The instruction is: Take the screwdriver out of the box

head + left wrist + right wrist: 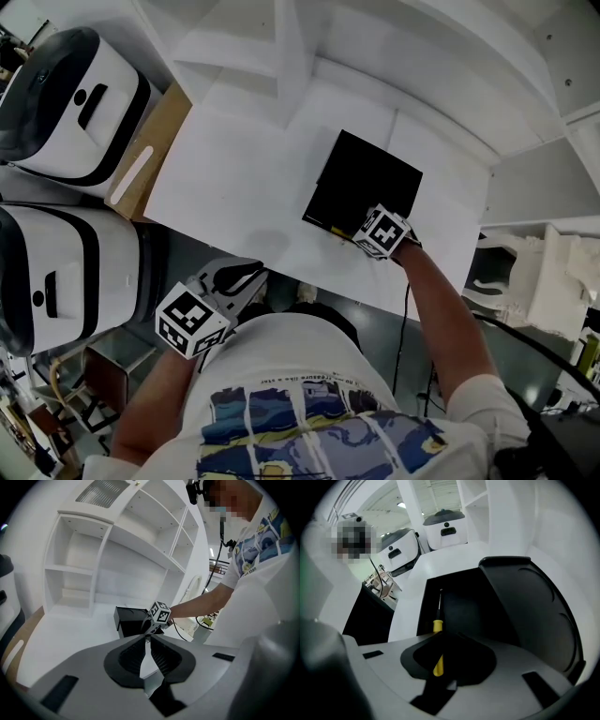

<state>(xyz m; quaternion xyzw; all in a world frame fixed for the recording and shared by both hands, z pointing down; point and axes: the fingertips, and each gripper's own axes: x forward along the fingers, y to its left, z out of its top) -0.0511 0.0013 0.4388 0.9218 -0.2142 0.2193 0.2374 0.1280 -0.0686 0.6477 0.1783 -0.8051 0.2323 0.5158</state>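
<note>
A black box [361, 183] lies open on the white table [234, 178], its lid [534, 606] raised to the right. A screwdriver [437, 626] with a yellow handle points its thin shaft into the box along the left wall. My right gripper [440, 637] is shut on that handle at the box's near edge [349, 232]. My left gripper [255, 274] hangs off the table's near edge close to my body, away from the box. In its own view the left gripper [146, 638] is shut with nothing in it, and the box [129, 619] shows beyond.
Two white machines with black bands [70, 103] [56, 272] stand at the left, beside a wooden board [155, 141]. White shelves [117, 550] rise behind the table. A cable [406, 309] runs along my right arm.
</note>
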